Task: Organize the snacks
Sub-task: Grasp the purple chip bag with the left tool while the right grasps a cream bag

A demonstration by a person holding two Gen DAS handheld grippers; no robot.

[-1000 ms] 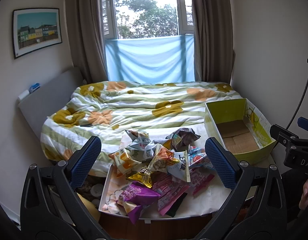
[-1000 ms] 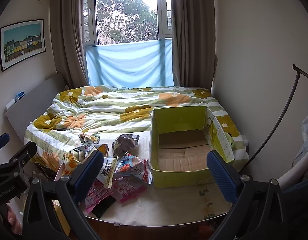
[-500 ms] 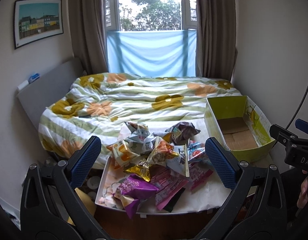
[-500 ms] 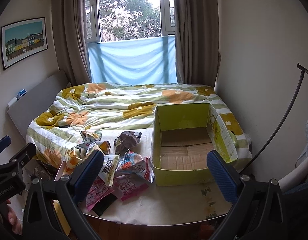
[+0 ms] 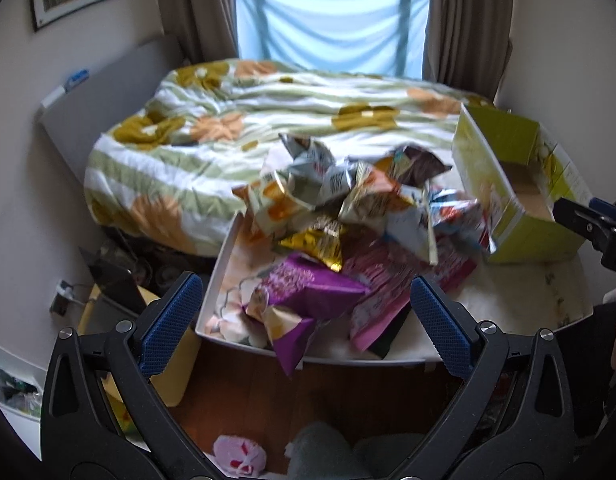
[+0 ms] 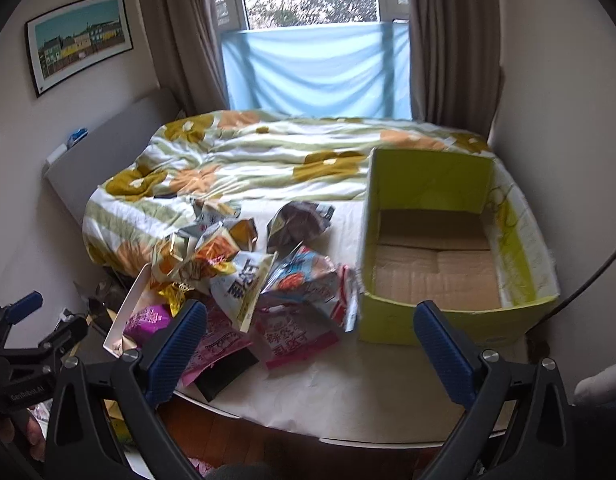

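Left gripper [image 5: 306, 322] is hovering above the near edge of the worktop [image 5: 519, 312], jaws standing wide apart, gripping nothing. Right gripper [image 6: 308, 338] is likewise hanging over the worktop's near edge, jaws wide apart and empty.

Snack bags [image 5: 347, 216] are lying in a loose heap on the worktop's left half, some overlapping. A purple bag [image 5: 304, 292] is sitting at the near left of the heap, partly overhanging the edge. A pink bag [image 6: 294, 338] is lying flat at the near side, just left of the box. A white bag with dark lettering [image 6: 244, 284] is leaning against the others.

Green cardboard box [image 6: 447, 248] is standing open on the worktop's right half, nothing inside it but bare cardboard floor. The heap is lying just beside its left wall.

Bed with flowered quilt [image 6: 268, 160] is lying beyond the worktop.
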